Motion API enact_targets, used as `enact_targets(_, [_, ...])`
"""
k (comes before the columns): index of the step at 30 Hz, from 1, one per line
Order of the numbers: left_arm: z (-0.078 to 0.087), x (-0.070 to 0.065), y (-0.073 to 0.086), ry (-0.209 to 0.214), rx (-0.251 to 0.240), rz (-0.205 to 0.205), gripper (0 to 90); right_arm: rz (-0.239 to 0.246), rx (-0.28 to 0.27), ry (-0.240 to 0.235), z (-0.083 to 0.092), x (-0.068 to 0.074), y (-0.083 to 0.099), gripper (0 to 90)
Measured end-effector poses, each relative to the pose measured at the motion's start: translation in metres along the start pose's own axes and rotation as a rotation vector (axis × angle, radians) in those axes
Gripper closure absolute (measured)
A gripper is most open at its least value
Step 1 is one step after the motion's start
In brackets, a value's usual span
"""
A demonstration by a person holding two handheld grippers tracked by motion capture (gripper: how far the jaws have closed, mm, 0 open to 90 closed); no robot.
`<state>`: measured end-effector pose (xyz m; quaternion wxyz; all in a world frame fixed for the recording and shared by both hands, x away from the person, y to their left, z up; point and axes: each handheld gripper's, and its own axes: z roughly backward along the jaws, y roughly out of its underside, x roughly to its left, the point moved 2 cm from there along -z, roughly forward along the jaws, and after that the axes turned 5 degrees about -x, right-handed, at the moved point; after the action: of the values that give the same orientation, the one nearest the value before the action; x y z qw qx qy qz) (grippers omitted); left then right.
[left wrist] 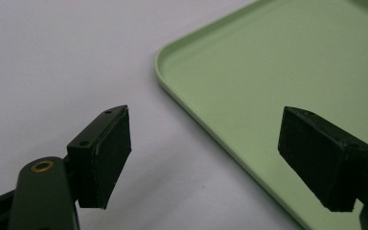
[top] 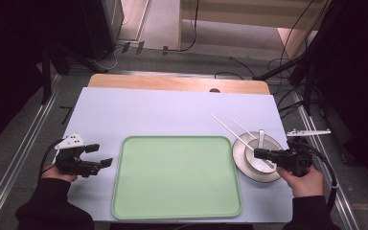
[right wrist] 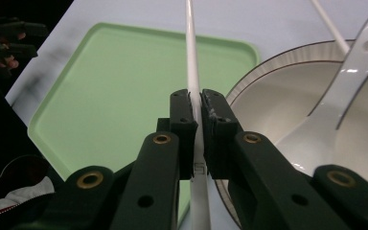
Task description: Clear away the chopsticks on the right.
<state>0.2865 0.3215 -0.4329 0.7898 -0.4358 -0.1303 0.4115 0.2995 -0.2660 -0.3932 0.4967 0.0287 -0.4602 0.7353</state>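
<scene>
1. While my right gripper [right wrist: 197,112] pinches it, one white chopstick [right wrist: 191,57] runs up between the two pads, which press on it from both sides, over the left rim of the bowl [top: 243,154].
2. That bowl, white with a dark line round its rim, stands near the right edge of the table [top: 139,112], just beside the right side of the green tray [top: 177,175]; whether they touch I cannot tell.
3. A white spoon [right wrist: 338,103] lies in the bowl, its handle rising toward the far rim.
4. A second chopstick [top: 243,128] rests behind it, pointing toward the far edge.
5. The tray lies at the near edge in the middle, bare.
6. My left gripper [left wrist: 206,158] hovers by the tray's left side near the table's left edge, fingers spread wide with nothing between them.
</scene>
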Motion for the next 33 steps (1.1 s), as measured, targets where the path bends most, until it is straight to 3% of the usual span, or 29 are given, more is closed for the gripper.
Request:
enact_targets(10, [0.001, 0.001, 0.0, 0.0, -0.001, -0.003, 19.1, 0.031, 0.037, -0.001, -0.025, 0.02, 0.015, 85.2])
enact_targets(24, [0.001, 0.001, 0.0, -0.007, -0.002, -0.006, 19.1, 0.077, 0.116, 0.005, -0.05, 0.031, 0.029, 85.1])
enact_targets(33, [0.001, 0.001, 0.0, -0.004, -0.001, -0.008, 19.0, 0.107, 0.183, 0.04, -0.067, 0.031, 0.036, 85.0])
